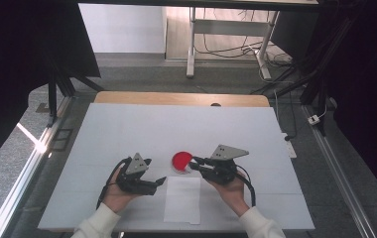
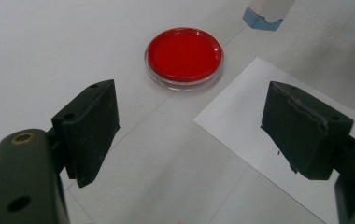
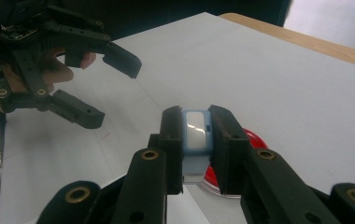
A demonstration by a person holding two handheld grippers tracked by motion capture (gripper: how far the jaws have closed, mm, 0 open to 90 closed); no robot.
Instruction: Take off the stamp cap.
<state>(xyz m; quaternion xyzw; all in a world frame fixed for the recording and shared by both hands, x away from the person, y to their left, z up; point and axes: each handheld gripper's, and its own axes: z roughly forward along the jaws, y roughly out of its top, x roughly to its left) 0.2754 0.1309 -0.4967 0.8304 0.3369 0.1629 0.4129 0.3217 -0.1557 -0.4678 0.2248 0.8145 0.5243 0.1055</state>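
Red dish (image 2: pixel 184 57) sat on the white table (image 1: pixel 127 129), just beyond the paper sheet (image 1: pixel 182 201). My right gripper (image 3: pixel 197 133) was clamped on a light-blue and white tool (image 3: pixel 196 130), its tip over the dish rim. My left gripper (image 2: pixel 189 130) stood apart, holding nothing, aimed at the dish. Risk, in my judgement: the tool could nudge the unsecured dish sideways, or slip in the pads if pressed down.
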